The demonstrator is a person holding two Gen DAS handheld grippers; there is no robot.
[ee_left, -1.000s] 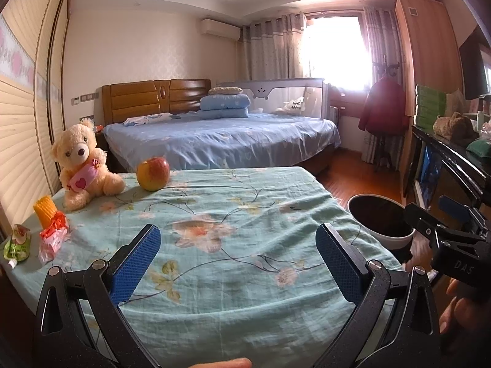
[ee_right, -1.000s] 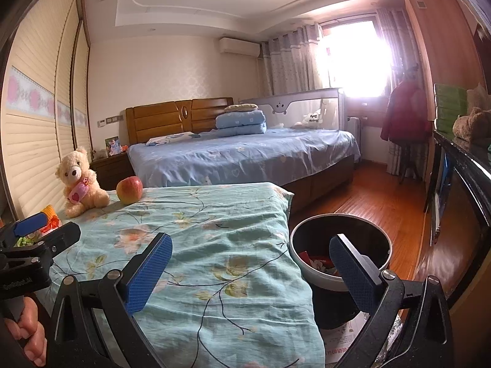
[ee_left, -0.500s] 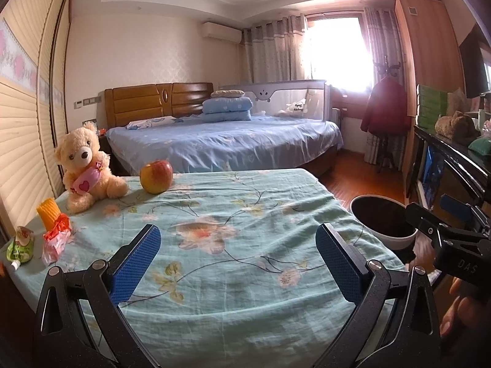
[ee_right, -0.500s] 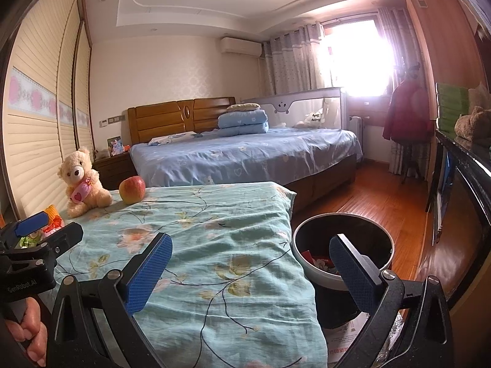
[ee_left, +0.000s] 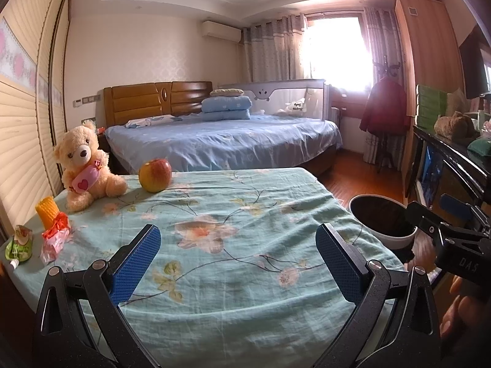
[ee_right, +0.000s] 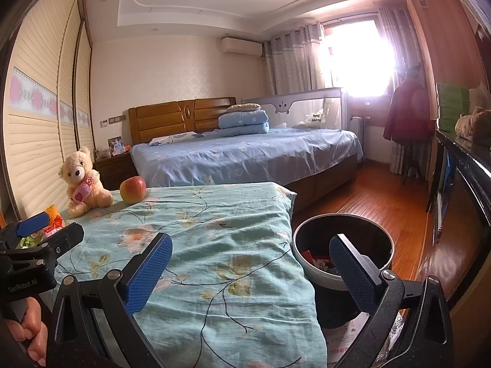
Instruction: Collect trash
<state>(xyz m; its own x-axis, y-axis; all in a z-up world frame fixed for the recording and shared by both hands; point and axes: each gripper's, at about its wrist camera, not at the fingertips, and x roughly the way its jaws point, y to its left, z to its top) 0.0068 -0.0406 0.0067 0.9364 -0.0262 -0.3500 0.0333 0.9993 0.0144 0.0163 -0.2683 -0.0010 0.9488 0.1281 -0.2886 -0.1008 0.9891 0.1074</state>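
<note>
A table with a floral turquoise cloth holds trash at its left edge: a red-and-clear wrapper, a green pouch and an orange foam net. A dark trash bin with a white rim stands on the floor right of the table, with some trash inside; it also shows in the left wrist view. My left gripper is open and empty over the table's near side. My right gripper is open and empty, between the table's right edge and the bin.
A teddy bear and an apple sit at the table's far left. A bed lies behind. A dark cabinet runs along the right wall, with wooden floor between.
Both views have shifted slightly; the scene sits a little lower and to the right. Both grippers stay open and empty. Nothing on the table has moved.
</note>
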